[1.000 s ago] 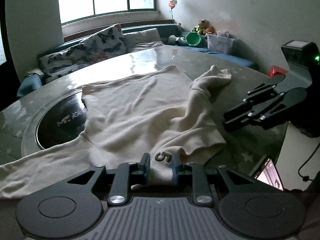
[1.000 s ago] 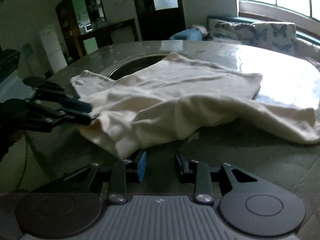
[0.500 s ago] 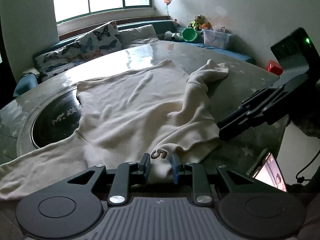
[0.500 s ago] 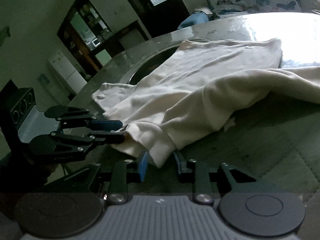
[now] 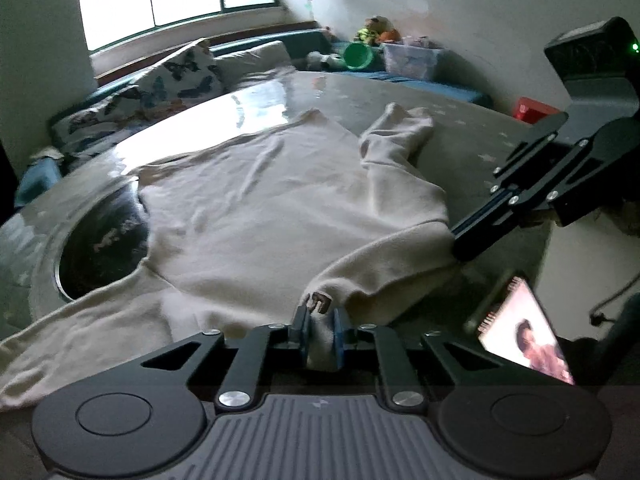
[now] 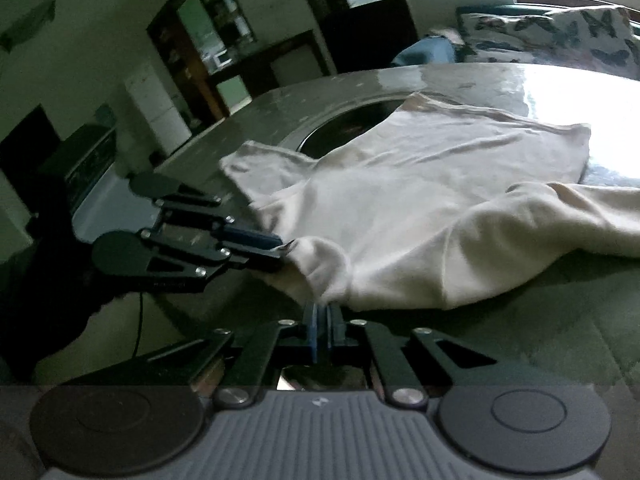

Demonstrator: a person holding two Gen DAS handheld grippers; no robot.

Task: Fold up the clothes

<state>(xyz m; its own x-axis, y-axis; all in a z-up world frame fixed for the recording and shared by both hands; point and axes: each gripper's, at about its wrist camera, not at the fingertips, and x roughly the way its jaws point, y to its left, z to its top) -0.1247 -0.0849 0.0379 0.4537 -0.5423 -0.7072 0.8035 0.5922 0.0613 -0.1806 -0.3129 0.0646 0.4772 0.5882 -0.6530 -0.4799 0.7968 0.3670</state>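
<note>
Cream sweater [image 5: 280, 216] spread on round table [image 5: 472, 152], sleeves out, no fold made yet.
Left gripper [image 5: 319, 330] closing on near edge, cloth between pads.
Right gripper [image 6: 322, 320] clamped on neighbouring corner.
All folds left.

The left claw [image 5: 319, 334] points downward, its 2 jaws closing on a pinched fold of the cream sweater [image 5: 260, 216] beside the brown collar mark. The right claw [image 6: 322, 330] also tilts down, jaws pressed together on the sweater's near edge, close to the left claw, which enters its view from the left.
</note>
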